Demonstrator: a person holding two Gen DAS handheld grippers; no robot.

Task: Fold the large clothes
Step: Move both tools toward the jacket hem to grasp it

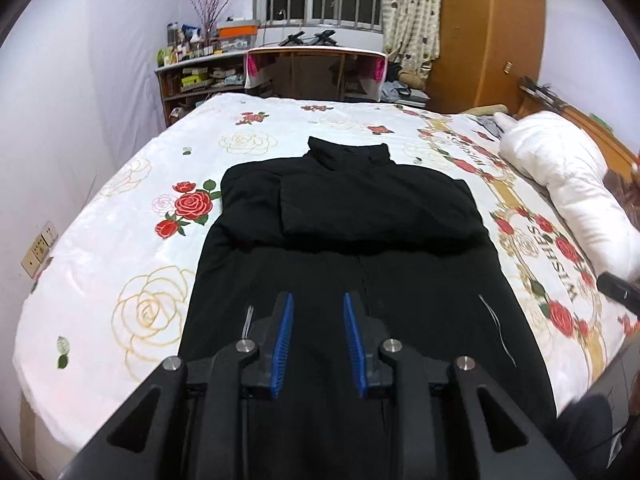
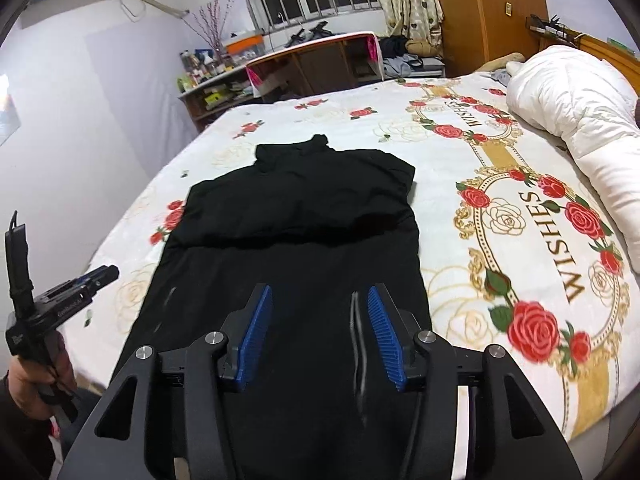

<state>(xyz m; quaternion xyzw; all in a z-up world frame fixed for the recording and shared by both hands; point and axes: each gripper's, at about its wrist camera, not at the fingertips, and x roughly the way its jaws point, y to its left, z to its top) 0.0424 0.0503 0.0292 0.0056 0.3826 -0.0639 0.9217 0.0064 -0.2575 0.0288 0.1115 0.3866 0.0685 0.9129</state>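
Observation:
A black jacket [image 1: 360,240] lies flat on the bed, collar at the far end, both sleeves folded across the chest. It also shows in the right wrist view [image 2: 296,240]. My left gripper [image 1: 318,300] is open and empty, hovering above the jacket's lower part near the centre zip. My right gripper [image 2: 320,294] is open and empty above the jacket's lower right part, beside a pocket zip [image 2: 358,344]. The left gripper also shows from the side in the right wrist view [image 2: 102,274], held off the jacket's left edge.
The bed has a white sheet with red roses [image 1: 120,240] and the word WISHES [image 2: 556,240]. A white rolled duvet [image 2: 572,104] lies along the right side. A desk [image 1: 316,68], cluttered shelves [image 1: 196,64] and a wooden wardrobe [image 1: 488,28] stand beyond the bed.

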